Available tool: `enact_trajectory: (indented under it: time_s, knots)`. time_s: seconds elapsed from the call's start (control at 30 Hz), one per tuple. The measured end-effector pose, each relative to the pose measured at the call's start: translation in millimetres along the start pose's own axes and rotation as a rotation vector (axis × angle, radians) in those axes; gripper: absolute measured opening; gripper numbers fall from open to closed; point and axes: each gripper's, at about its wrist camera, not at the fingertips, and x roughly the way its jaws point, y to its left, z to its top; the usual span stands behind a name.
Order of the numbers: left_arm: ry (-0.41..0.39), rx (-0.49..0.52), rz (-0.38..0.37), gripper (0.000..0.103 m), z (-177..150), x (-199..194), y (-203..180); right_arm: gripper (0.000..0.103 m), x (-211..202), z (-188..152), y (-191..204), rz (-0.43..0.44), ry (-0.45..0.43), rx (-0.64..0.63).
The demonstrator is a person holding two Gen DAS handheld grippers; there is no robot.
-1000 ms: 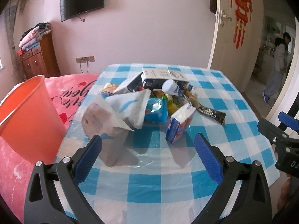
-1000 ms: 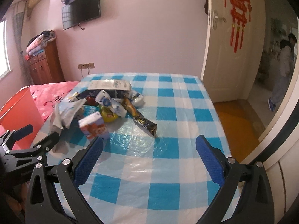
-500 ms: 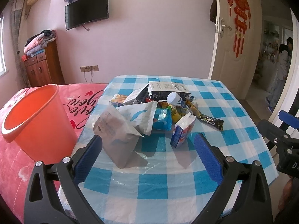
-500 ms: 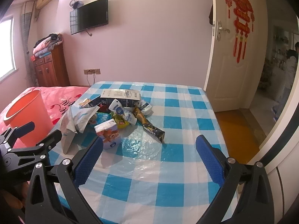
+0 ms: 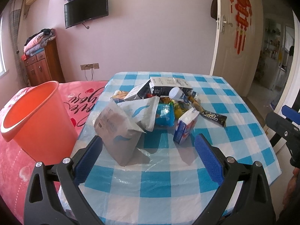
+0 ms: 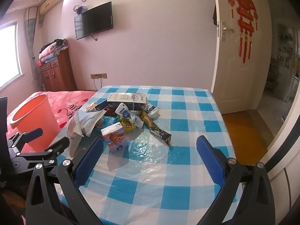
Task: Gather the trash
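Note:
A pile of trash lies mid-table on the blue-checked cloth (image 5: 155, 183): a grey paper bag (image 5: 117, 131), a white pouch (image 5: 139, 112), a small tissue pack (image 5: 185, 125), a black snack stick (image 5: 212, 117), a white bottle (image 5: 177, 93) and a dark carton (image 5: 168, 86). An orange bucket (image 5: 35, 120) stands left of the table. My left gripper (image 5: 148, 155) is open, near the grey bag, holding nothing. My right gripper (image 6: 148, 157) is open and empty, short of the tissue pack (image 6: 115, 136) and the snack stick (image 6: 159, 131). The bucket (image 6: 31, 116) also shows in the right wrist view.
A pink bedspread (image 5: 11, 168) lies under the bucket on the left. A wooden cabinet (image 5: 43, 63) with folded blankets stands by the far wall under a TV (image 5: 86, 7). An open door (image 6: 238, 56) and orange floor (image 6: 243, 136) lie to the right of the table.
Both grippers have pulled back and risen from the table; the pile looks smaller and farther, and more of the bucket and room shows. Both stay open.

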Motion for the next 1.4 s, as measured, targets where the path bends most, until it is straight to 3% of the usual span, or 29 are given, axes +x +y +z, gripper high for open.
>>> enact_trajectory:
  time_s: [0.23,0.5,0.73,0.93,1.1,1.2,1.4]
  knots:
    - [0.036,0.010,0.002,0.099,-6.5,13.8,-2.5,0.098,15.3,-7.3,-5.4,0.027,0.026,0.019]
    - [0.081,0.030,-0.003,0.099,-14.6,34.3,-0.5,0.098,44.7,-19.6,-14.2,0.075,0.116,0.037]
    - [0.045,0.089,-0.079,0.099,-3.3,40.0,5.0,0.098,79.1,-26.4,-37.3,0.084,0.211,0.105]
    - [0.011,0.116,-0.065,0.099,8.8,46.9,16.8,0.098,99.6,-26.1,-50.8,0.142,0.245,0.177]
    - [0.062,0.046,-0.010,0.099,13.8,69.8,42.0,0.097,106.2,-25.5,-27.2,0.231,0.238,0.128]
    - [0.077,0.002,0.008,0.099,17.5,79.4,52.2,0.082,112.7,-25.3,-3.6,0.276,0.239,0.063]
    - [0.100,-0.008,0.060,0.099,16.5,90.7,58.2,0.082,134.0,-21.7,20.8,0.338,0.270,0.033]
